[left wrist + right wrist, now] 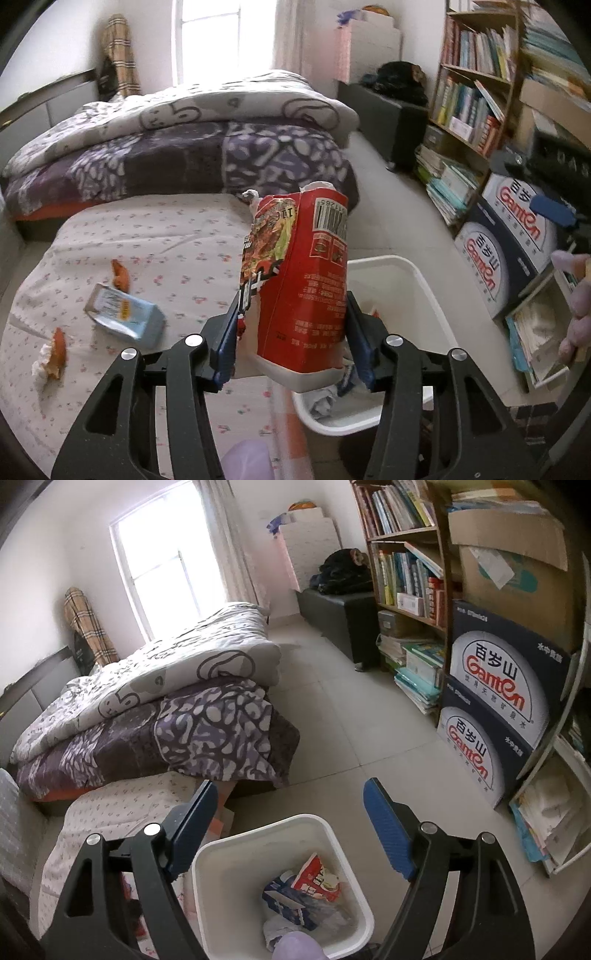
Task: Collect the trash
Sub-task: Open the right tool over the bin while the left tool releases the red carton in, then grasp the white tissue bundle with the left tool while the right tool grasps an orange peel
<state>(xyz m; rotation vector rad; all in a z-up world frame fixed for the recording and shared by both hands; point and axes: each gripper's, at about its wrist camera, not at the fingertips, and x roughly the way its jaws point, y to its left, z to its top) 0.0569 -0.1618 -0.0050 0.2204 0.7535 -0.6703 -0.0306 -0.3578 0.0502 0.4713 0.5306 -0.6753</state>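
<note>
Several pieces of trash already lie in the white bin (284, 882), low centre of the right wrist view: a red-and-white wrapper (317, 878), a blue-and-white carton (286, 901) and some crumpled plastic. By my reckoning the task is partly done.

At centre of the left wrist view the left gripper (291, 332) has its jaws closed onto a red snack package (306, 280), pinching it by both sides and holding it upright. The package hangs over the near rim of the bin, at the edge of the bed (159, 236), so it is not dropped yet.

Left to collect on the bed sheet, lower left of that view: a light blue tissue pack (125, 314), two orange peel scraps (121, 275) (57, 350), and what may be a white tissue wad beside the lower one; the blur makes that uncertain.

The right gripper (290, 823) hangs above the bin with its jaws spread wide, holding nothing.

Readable writing: "Ganten" and "百岁山" on the stacked water cartons (498, 698) at right, and a barcode on the package ending in "1265".
</note>
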